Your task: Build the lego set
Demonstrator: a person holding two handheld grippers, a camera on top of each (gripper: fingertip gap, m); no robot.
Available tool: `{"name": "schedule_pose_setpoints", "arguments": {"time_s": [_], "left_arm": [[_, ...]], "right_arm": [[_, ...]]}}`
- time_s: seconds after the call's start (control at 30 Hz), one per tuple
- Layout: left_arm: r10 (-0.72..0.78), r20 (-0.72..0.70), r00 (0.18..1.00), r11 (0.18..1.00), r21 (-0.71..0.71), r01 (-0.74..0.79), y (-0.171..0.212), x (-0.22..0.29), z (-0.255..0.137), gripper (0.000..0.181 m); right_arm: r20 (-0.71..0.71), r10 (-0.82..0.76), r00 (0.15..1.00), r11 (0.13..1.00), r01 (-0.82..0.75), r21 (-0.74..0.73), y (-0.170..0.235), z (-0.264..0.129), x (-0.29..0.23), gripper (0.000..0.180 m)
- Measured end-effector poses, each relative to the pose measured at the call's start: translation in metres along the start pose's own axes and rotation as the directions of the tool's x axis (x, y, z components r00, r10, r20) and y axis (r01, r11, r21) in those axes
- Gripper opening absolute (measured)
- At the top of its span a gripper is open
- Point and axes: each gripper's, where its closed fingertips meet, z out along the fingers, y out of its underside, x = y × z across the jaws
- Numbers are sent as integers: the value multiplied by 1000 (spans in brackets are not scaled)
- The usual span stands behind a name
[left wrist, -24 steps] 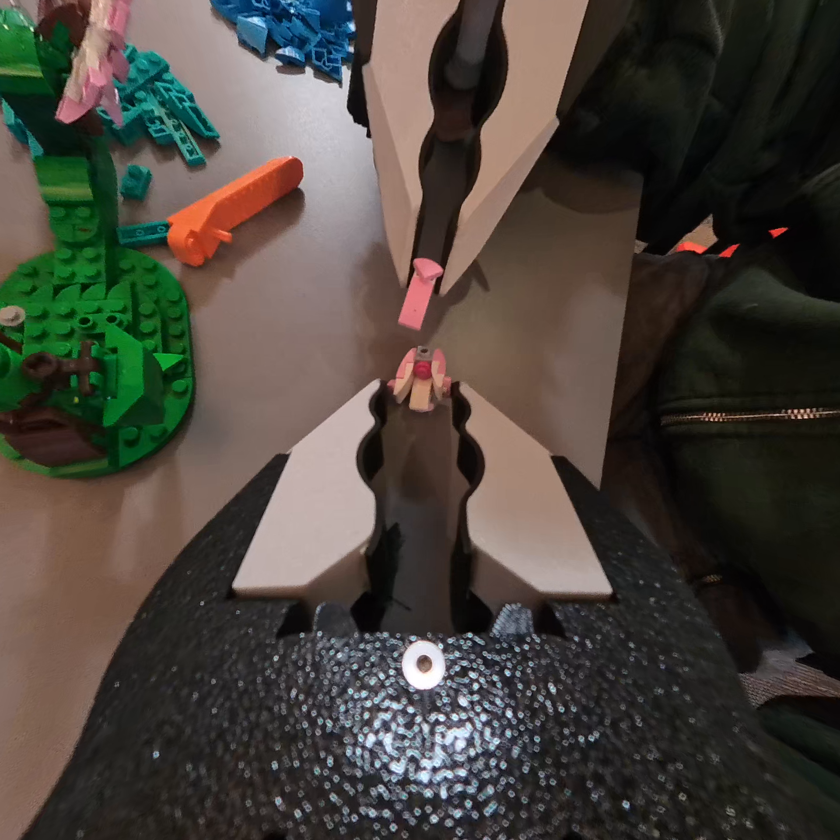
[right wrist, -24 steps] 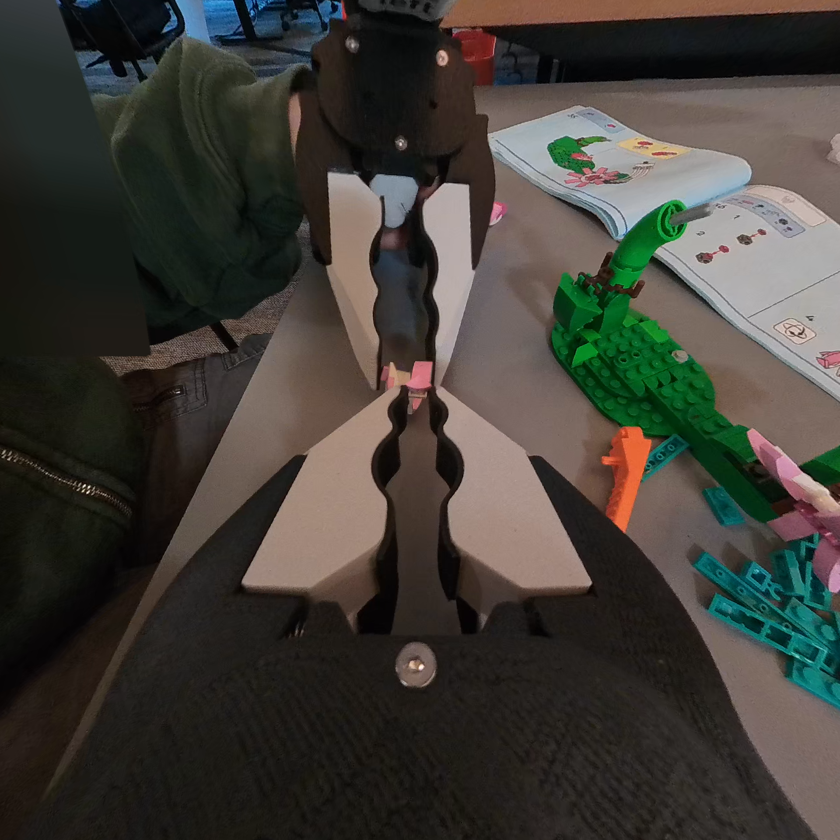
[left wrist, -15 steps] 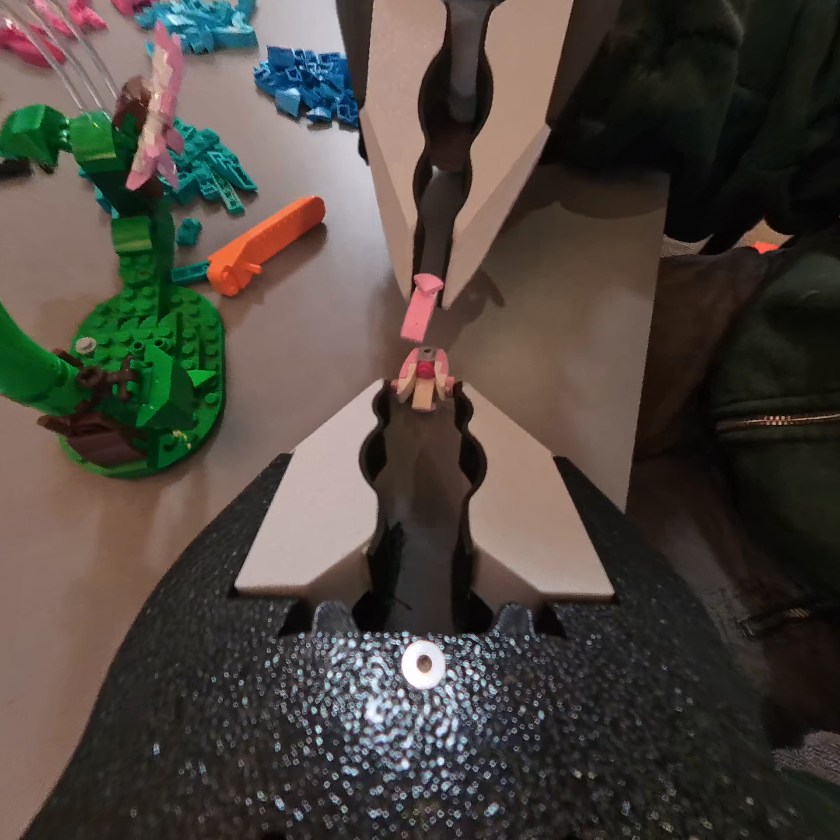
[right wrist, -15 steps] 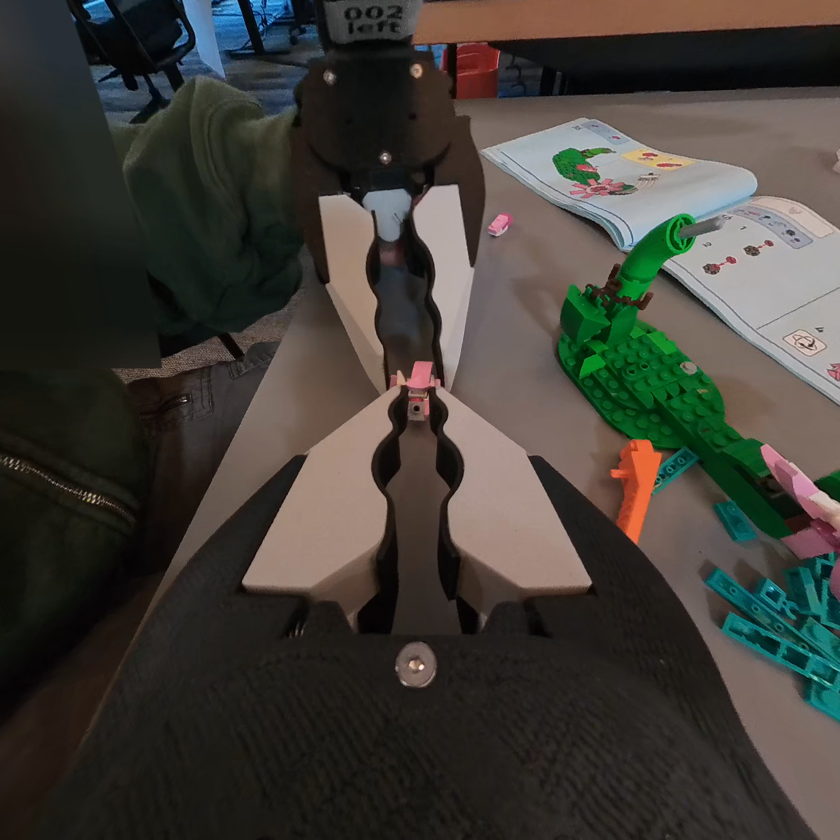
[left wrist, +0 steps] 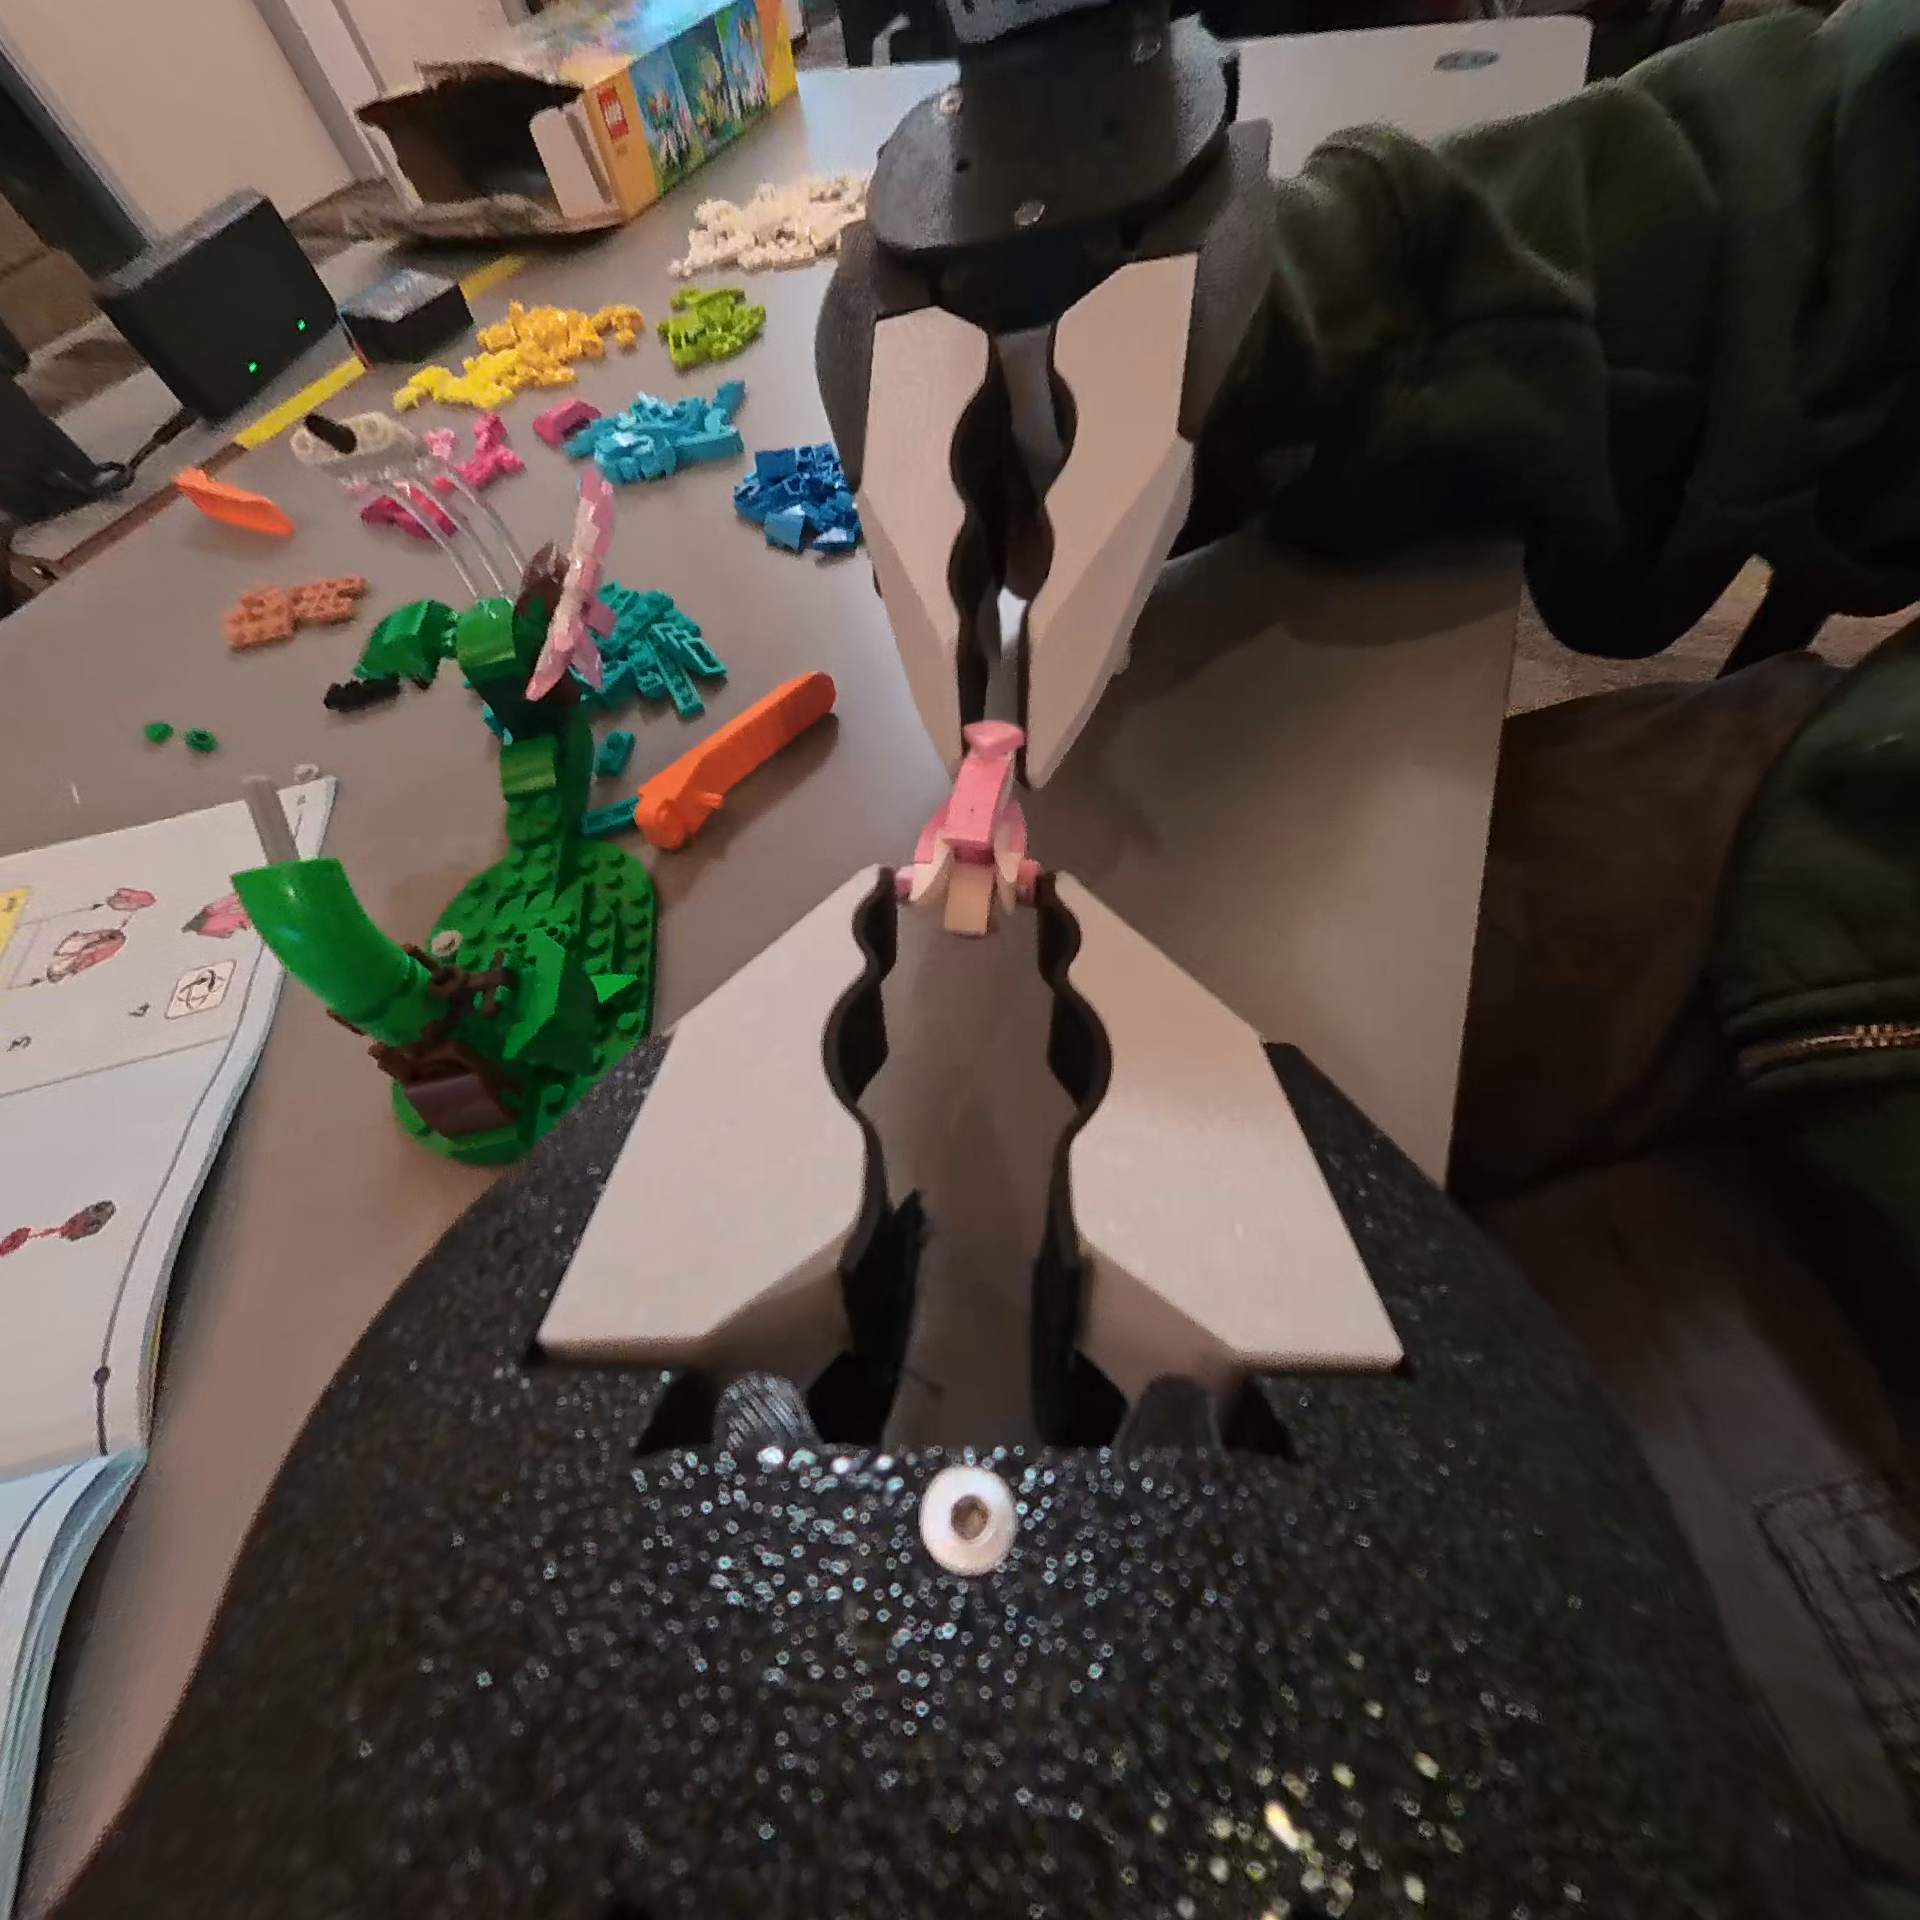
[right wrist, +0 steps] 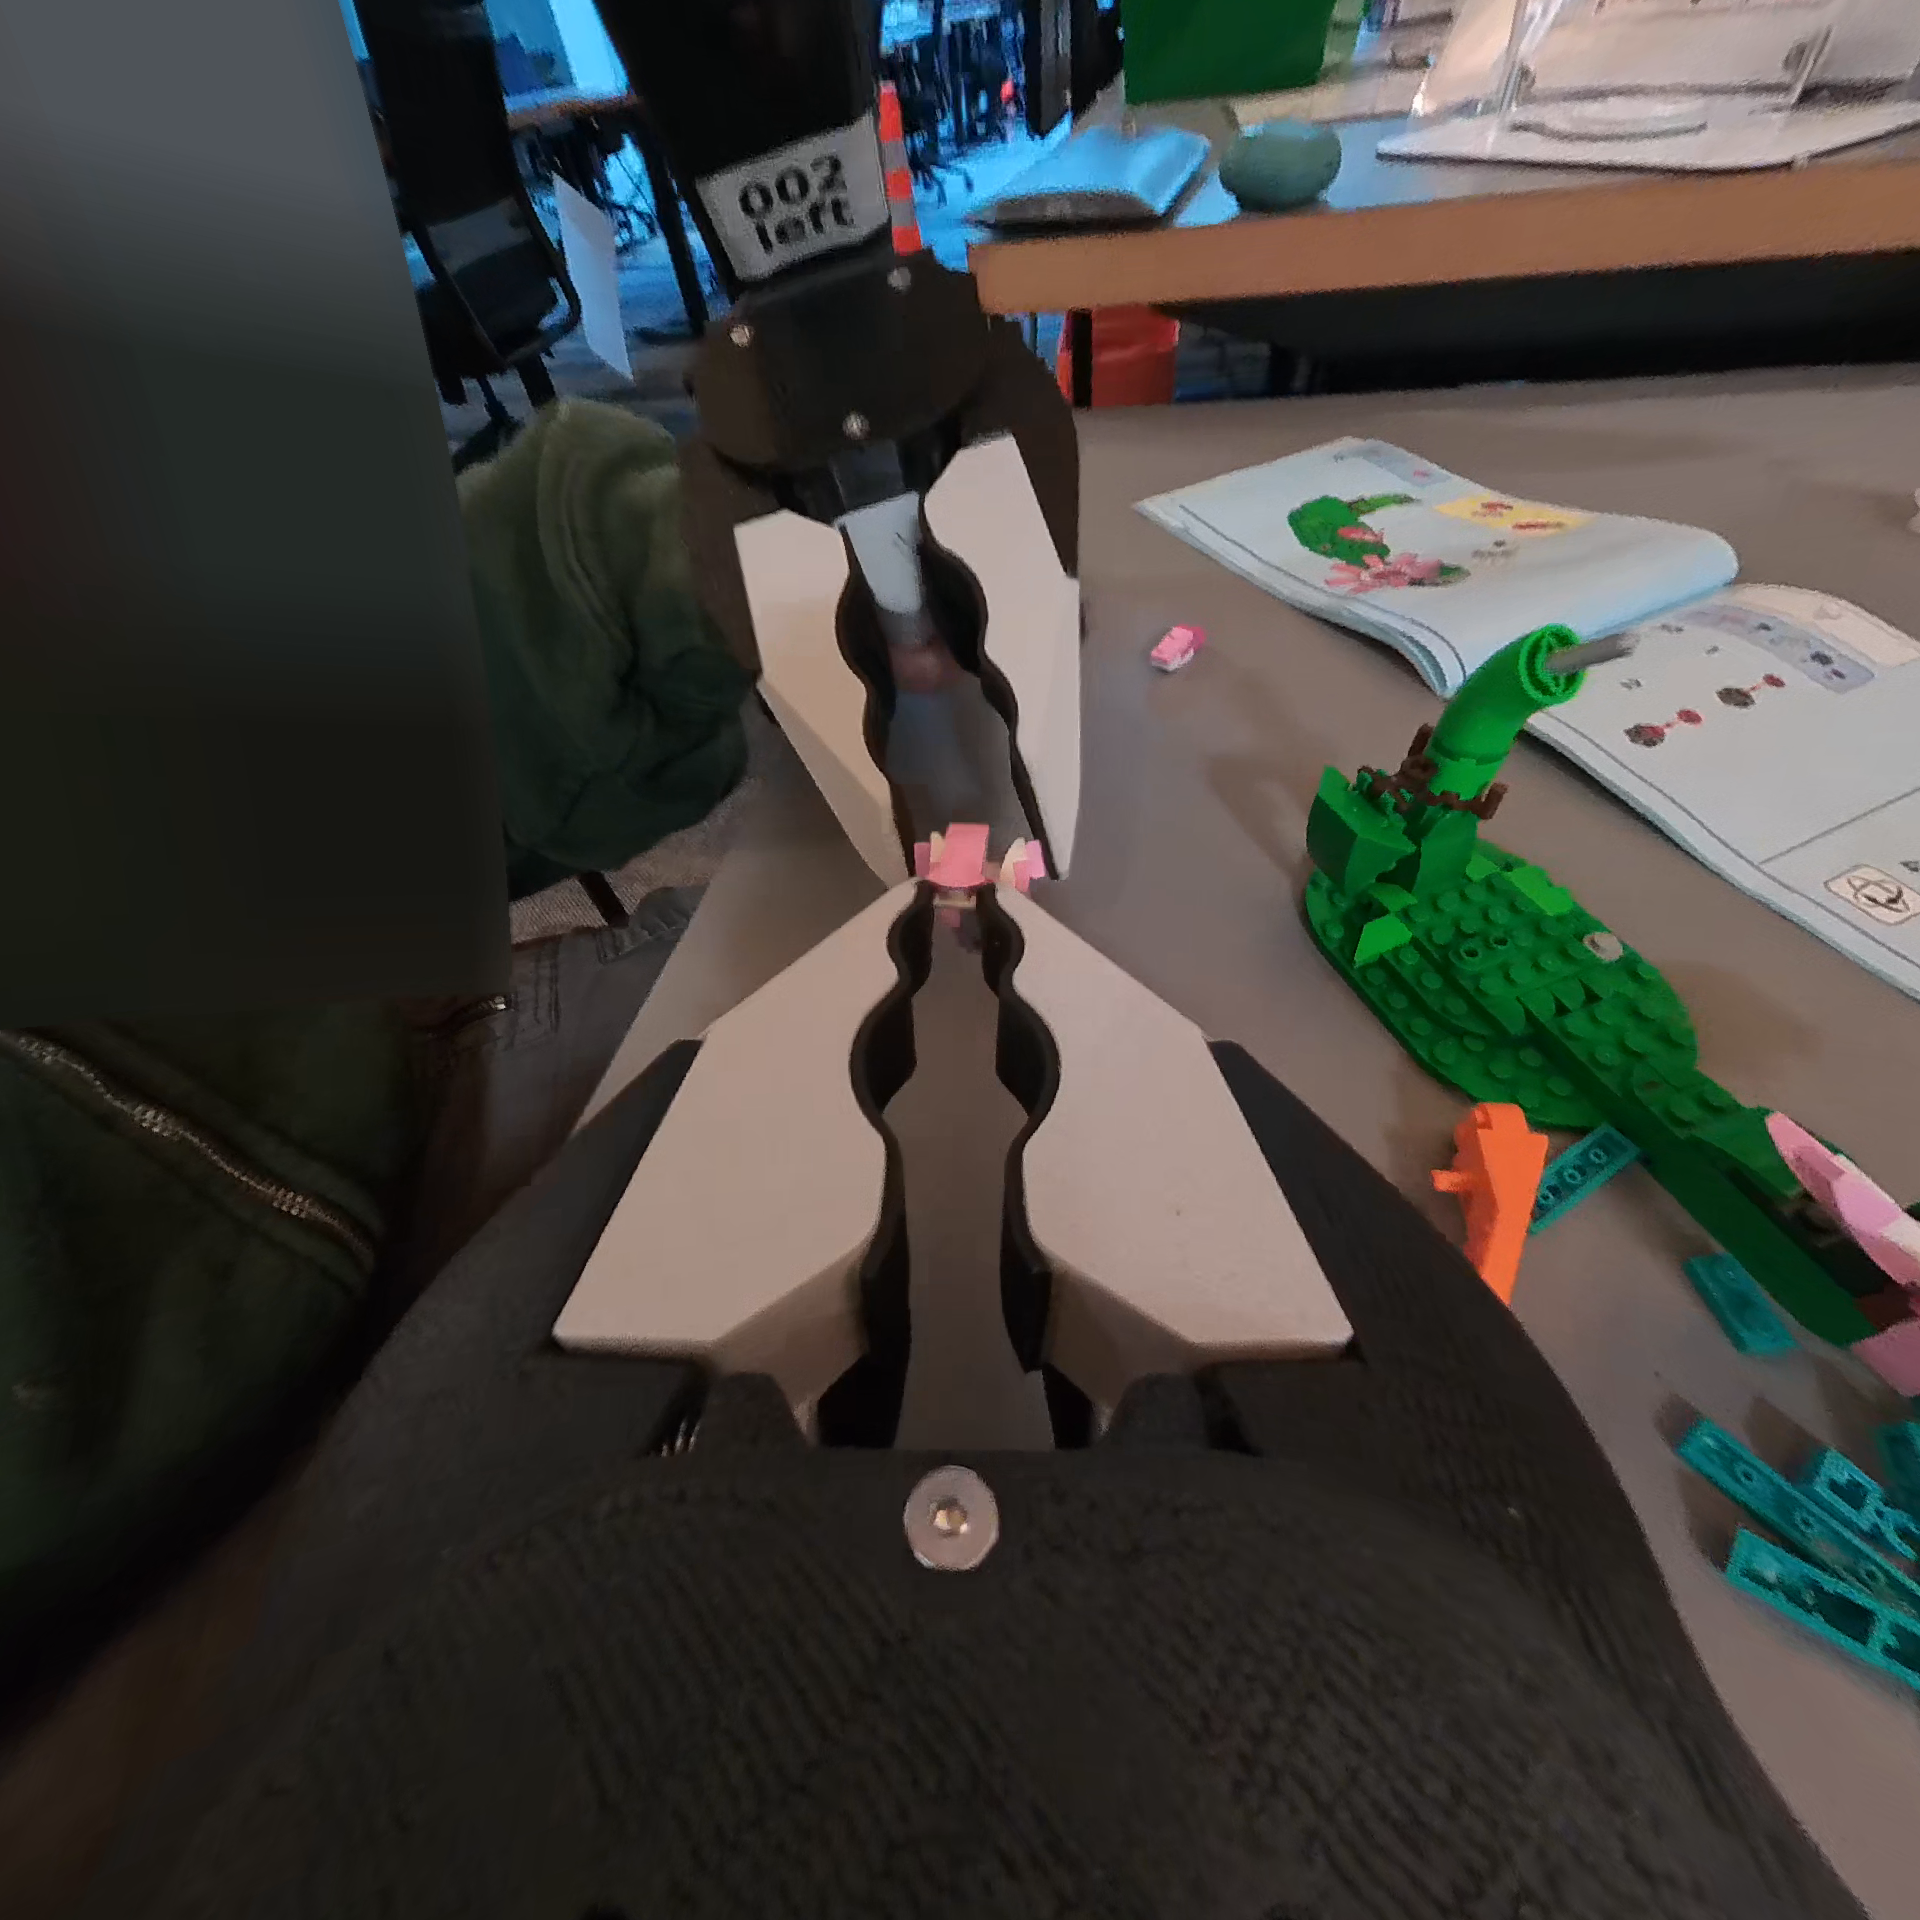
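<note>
The left gripper (left wrist: 968, 891) is closed on a small pink-and-cream flower cluster of bricks (left wrist: 966, 878), held clear of the grey table (left wrist: 312, 1226) so its top faces outward. Opposite, the right gripper (left wrist: 995, 743) pinches a slim pink petal piece (left wrist: 981, 795), its tip meeting the cluster (seated or only touching, I cannot tell). To the left stands the green brick plant on its base (left wrist: 530, 935), an orange brick separator (left wrist: 732, 758) just beyond it, and colour-sorted loose bricks (left wrist: 655, 436) lie farther off.

Left gripper (left wrist: 966, 883) body: black, coarse speckled plastic; fingers (left wrist: 727, 1164) matt grey. Green base (left wrist: 540, 966): glossy studded plastic. Booklet (left wrist: 94, 1039): paper. Desk (left wrist: 312, 1247): smooth matt grey.
</note>
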Motion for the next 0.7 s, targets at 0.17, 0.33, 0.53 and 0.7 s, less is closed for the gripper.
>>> {"name": "schedule_pose_setpoints", "arguments": {"time_s": [0.17,0.33,0.53,0.7], "left_arm": [[6,-17,1000,1000,23,-5,-3,4,0,25],[36,-21,999,998,52,-35,-7,6,-1,25],[71,-21,997,994,82,-69,-9,9,-1,25],[81,-24,996,991,111,-78,-12,11,-1,25]], "right_arm": [[-1,-26,1000,1000,26,-6,0,0,-1,7],[-2,-73,997,997,73,-3,-2,-1,-4,7],[-8,-108,994,994,108,-9,-2,-3,-5,7],[8,-112,994,994,112,2,-3,-4,-7,8]]}}
